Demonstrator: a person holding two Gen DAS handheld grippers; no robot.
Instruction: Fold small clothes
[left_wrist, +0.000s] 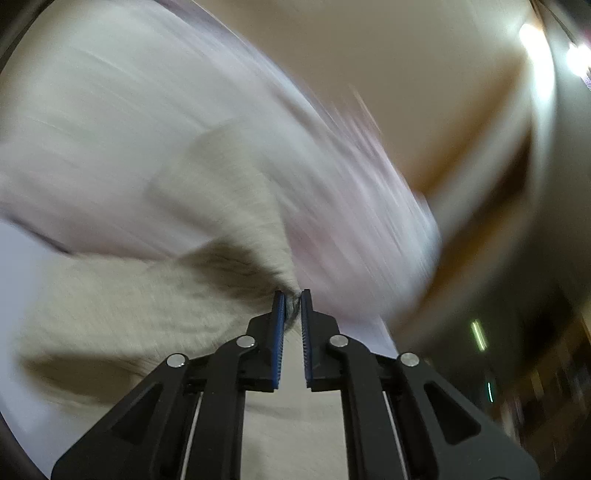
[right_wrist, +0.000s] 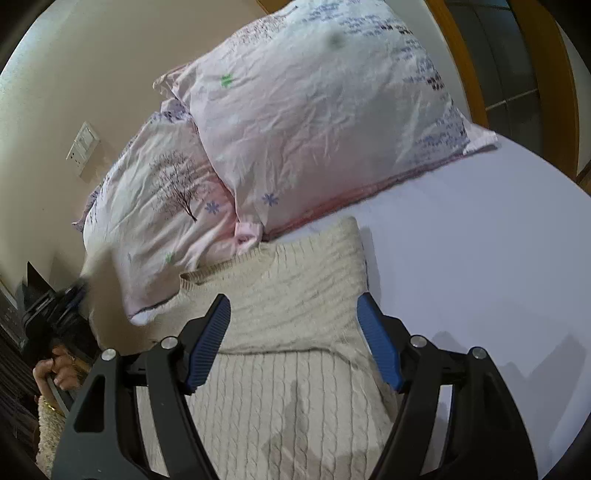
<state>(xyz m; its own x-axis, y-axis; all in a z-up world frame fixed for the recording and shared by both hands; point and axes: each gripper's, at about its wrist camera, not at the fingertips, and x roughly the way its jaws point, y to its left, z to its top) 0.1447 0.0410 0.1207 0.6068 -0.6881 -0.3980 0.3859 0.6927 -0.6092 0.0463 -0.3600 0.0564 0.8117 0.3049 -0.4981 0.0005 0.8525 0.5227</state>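
Observation:
A cream cable-knit sweater (right_wrist: 291, 332) lies on a white bed sheet (right_wrist: 480, 266), its collar near the pillows and one part folded over the body. My right gripper (right_wrist: 293, 306) is open and empty, just above the folded part. In the blurred left wrist view my left gripper (left_wrist: 293, 295) is shut on a bunched piece of the sweater (left_wrist: 207, 266) and holds it lifted. The left gripper also shows at the left edge of the right wrist view (right_wrist: 55, 314), held by a hand.
Two pink printed pillows (right_wrist: 295, 122) lie against the cream wall behind the sweater. A wall socket plate (right_wrist: 83, 147) is at the left. A wooden door frame (right_wrist: 546, 74) stands at the right. Bare sheet lies to the right of the sweater.

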